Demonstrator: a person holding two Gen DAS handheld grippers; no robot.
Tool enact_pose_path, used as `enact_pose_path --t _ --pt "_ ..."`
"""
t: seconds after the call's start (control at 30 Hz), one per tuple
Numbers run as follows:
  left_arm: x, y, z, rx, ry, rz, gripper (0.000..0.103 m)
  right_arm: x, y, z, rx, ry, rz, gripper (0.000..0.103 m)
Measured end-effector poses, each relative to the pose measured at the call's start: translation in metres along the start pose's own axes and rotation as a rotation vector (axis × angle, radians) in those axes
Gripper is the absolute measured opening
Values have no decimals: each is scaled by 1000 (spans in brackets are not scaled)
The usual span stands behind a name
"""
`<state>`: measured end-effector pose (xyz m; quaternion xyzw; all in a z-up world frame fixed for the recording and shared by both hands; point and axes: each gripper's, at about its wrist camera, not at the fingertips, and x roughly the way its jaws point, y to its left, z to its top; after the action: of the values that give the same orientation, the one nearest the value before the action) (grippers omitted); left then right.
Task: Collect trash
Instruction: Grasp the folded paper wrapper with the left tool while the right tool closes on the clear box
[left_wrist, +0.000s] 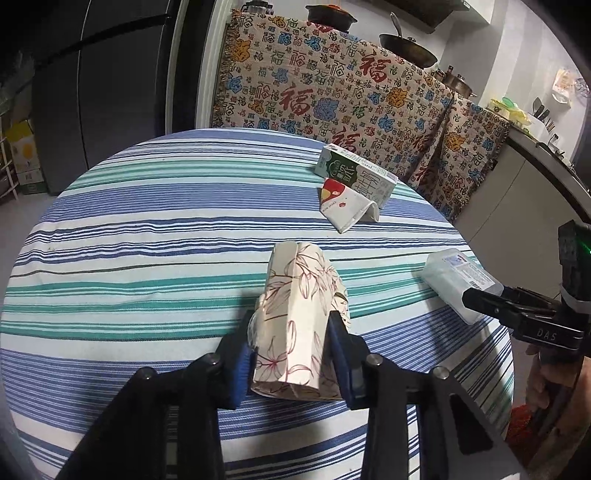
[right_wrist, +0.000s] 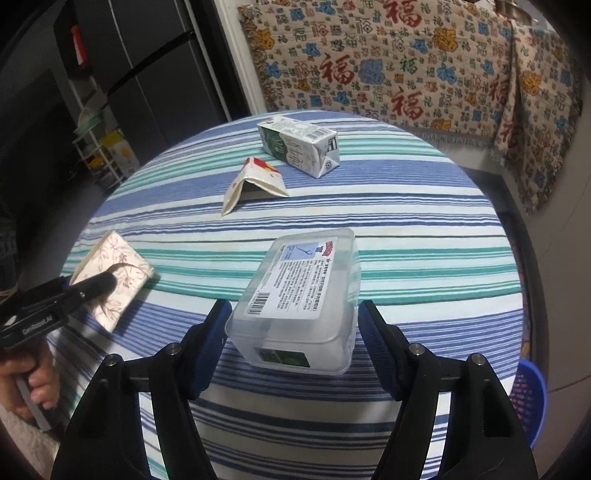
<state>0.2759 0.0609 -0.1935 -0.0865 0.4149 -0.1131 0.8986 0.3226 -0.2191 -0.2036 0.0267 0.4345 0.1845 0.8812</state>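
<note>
On the striped table (right_wrist: 424, 206), my right gripper (right_wrist: 291, 332) pinched a clear plastic box (right_wrist: 295, 295) by its long sides; it looked light, stiff, probably slick. My left gripper (left_wrist: 291, 347) squeezed a floral paper pack (left_wrist: 299, 317), soft and crushable. A carton (right_wrist: 299, 147) lay far across.

Hanging cloth (left_wrist: 332, 92): the character 福 again and again, large in red, smaller in blue and green.
Right claw (left_wrist: 480, 299) body: "DAS".
Left claw (right_wrist: 92, 284) body: "GenRobot.AI".
Plastic box (right_wrist: 295, 295) label: barcode and print, too small to read.
Milk carton (right_wrist: 295, 147): print, not legible.
</note>
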Motion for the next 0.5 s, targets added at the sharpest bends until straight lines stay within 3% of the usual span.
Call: enact_pose_path --t 0.23,0.5 --pt "0 -21 -8 30 -10 15 37 -9 1 -4 -17 -14 0 71" --pt "8 -33 -17 43 8 36 37 6 -14 -21 -4 121 -46 73"
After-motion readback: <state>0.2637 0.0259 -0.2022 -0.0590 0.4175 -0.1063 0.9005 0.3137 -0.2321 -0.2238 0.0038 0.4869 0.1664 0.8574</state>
